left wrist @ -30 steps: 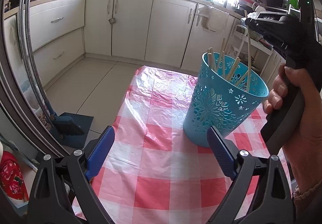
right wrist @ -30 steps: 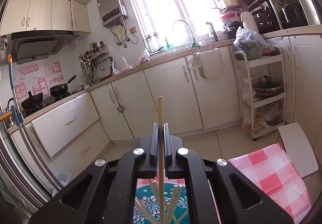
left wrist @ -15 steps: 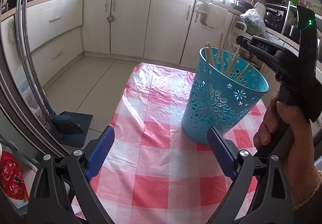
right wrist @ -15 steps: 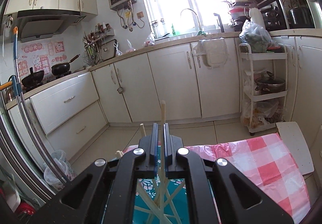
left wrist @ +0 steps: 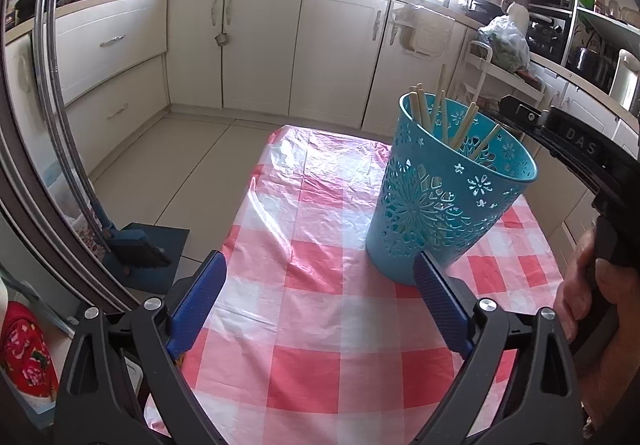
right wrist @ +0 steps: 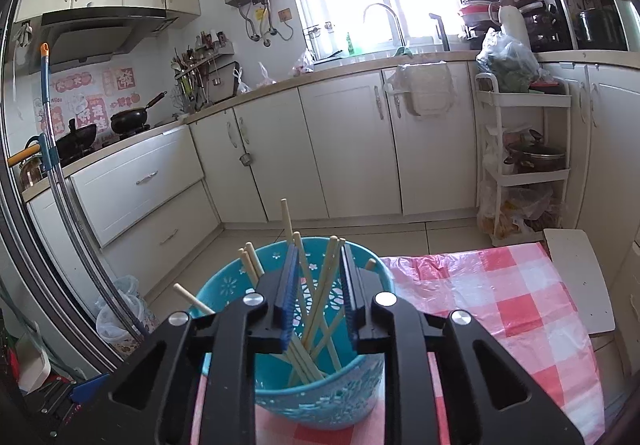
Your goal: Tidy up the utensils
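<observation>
Over the perforated teal plastic basket (right wrist: 320,385) on the checked tabletop (left wrist: 320,325), right hand-held gripper (right wrist: 319,293) has just been opening, nothing pinched; wooden chopsticks (right wrist: 316,309) stand approx. upright directly below. Left hand-held gripper (left wrist: 320,297) wide apart, farther.

A pink-and-white checked tablecloth (left wrist: 320,285) fills the lower centre. A black wok (right wrist: 130,119) sits at middle left. A white trolley (right wrist: 524,169) stands at right.
</observation>
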Motion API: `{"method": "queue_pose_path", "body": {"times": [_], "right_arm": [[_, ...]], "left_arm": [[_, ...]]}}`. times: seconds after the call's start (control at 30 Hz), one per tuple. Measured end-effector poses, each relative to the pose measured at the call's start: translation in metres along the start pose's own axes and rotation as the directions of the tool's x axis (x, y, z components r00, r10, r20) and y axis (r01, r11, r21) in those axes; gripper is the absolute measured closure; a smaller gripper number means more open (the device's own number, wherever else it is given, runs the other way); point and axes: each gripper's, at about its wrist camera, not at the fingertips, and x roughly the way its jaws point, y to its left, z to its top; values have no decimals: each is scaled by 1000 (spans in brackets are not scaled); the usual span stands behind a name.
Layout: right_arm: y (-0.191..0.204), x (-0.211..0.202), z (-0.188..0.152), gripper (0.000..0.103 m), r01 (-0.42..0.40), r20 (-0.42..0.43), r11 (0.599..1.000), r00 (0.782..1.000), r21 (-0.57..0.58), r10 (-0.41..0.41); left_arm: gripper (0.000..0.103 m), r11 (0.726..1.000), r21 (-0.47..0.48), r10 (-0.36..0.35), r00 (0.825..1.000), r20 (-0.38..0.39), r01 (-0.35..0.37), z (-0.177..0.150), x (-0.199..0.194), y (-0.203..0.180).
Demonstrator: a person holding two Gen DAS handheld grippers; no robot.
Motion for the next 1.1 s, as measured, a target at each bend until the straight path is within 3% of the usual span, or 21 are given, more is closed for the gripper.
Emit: {"method": "queue_pose_path", "body": {"times": [0.2, 0.37, 0.6, 0.67, 0.73, 0.9, 1.1], "right_arm": [[0, 6, 10, 75, -17, -59, 1000, 998, -3, 17], [15, 42, 36, 74, -59, -175, 998, 983, -6, 57], [28, 87, 52, 74, -7, -290, 1000, 957, -28, -1], [26, 96, 51, 78, -19, -322, 1000, 947, -10, 14], [23, 101, 51, 92, -36, -338, 999, 941, 6, 36], [19, 89, 58, 97, -57, -273, 998, 960, 12, 58], [12, 35, 81, 97, -97, -97, 995, 990, 37, 100]], "left_arm": [[10, 1000, 22, 13, 1000, -3, -13, -4, 0, -5], [10, 999, 44, 16, 1000, -4, -16, -5, -1, -8], [10, 1000, 7, 7, 1000, -10, -7, -2, 0, 1], [10, 1000, 1, 0, 1000, -10, 0, -2, -1, 2], [10, 1000, 3, -2, 1000, -8, 2, -1, -1, 1], [10, 1000, 7, -3, 1000, -8, 3, -2, -1, 0], [10, 999, 2, -33, 999, 28, 33, 1, -9, 1]]}}
